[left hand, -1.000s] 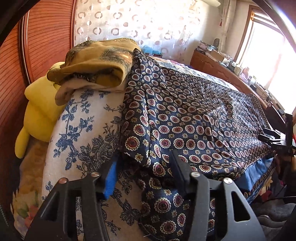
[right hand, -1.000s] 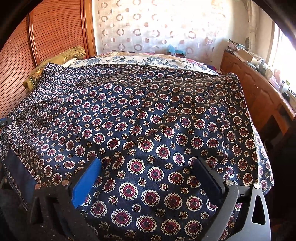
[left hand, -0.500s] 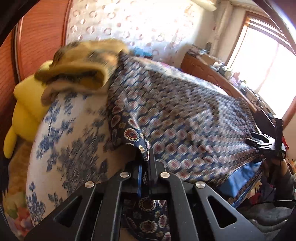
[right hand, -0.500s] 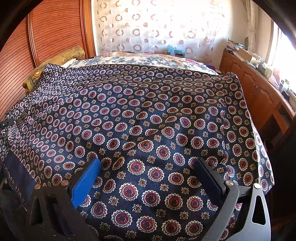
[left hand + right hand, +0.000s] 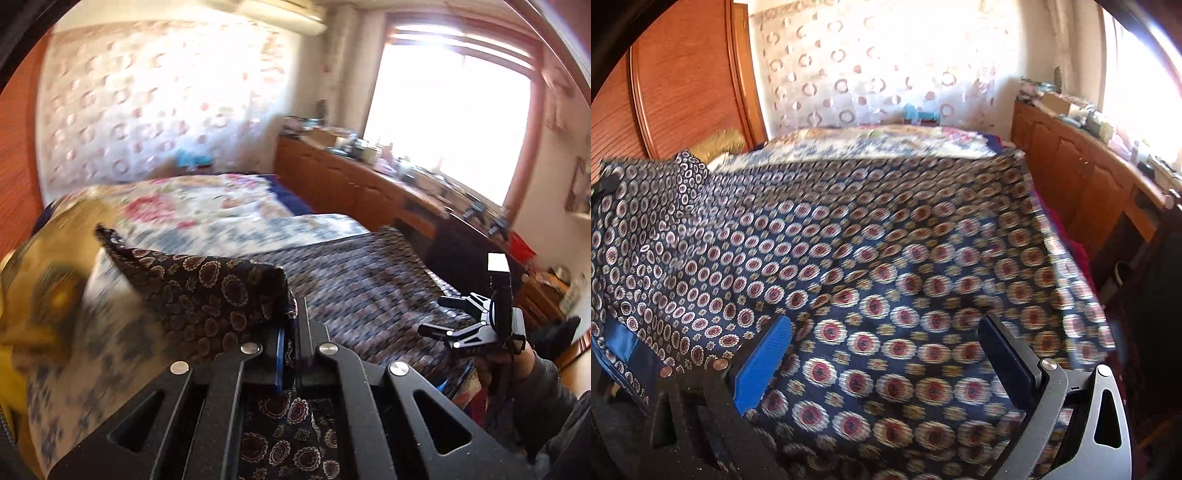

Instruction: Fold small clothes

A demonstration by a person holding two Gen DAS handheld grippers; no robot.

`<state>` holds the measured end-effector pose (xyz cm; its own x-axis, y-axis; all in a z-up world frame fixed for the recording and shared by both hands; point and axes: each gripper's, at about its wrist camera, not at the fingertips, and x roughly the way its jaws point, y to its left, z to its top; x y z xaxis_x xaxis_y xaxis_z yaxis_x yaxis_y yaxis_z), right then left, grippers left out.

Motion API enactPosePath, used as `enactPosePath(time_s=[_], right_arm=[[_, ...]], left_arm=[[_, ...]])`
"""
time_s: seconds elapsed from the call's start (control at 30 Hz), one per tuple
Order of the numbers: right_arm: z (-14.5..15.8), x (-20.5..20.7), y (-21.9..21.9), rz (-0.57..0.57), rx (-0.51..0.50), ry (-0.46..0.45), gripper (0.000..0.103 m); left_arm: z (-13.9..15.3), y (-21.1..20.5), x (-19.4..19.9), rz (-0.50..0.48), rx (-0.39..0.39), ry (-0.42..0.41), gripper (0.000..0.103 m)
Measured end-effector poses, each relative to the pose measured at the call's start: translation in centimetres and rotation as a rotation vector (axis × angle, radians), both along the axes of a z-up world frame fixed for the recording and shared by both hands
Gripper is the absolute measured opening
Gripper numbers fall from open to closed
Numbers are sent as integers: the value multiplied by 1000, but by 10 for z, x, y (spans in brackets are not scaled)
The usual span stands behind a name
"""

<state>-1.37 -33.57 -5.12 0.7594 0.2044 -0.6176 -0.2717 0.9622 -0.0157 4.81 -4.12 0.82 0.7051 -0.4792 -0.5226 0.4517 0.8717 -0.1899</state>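
Observation:
A navy cloth [image 5: 886,258] with red and cream medallions lies spread over the bed. My left gripper [image 5: 292,321] is shut on one corner of the cloth [image 5: 207,280] and holds it lifted above the bed. My right gripper [image 5: 882,354] is open, its blue pad [image 5: 762,363] and black pad [image 5: 1006,360] just over the near edge of the cloth, with no fabric between them. The right gripper also shows in the left wrist view [image 5: 469,325], open at the bed's right edge.
The bed has a floral cover [image 5: 221,218]. A yellow-brown bundle [image 5: 40,280] lies at its left. A wooden headboard [image 5: 683,81] stands at the left and a low wooden cabinet [image 5: 1082,173] with clutter on top runs along the right under the window.
My left gripper closed on the cloth's corner and has lifted it up and over the bed. The cloth has shifted and rumpled at its left side. My right gripper stays open.

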Motion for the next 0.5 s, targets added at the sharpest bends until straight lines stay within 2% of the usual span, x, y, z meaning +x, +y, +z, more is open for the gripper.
enactPosePath(time_s=[0.33, 0.47, 0.5], right_arm=[[19, -30, -48, -84, 43, -51, 98], [24, -39, -59, -117, 64, -65, 98], [23, -42, -62, -123, 71, -65, 98]], left_arm=[[31, -137, 37, -291, 57, -7, 5], [38, -163, 38, -313, 98, -34, 6], [35, -166, 37, -308, 125, -28, 18]])
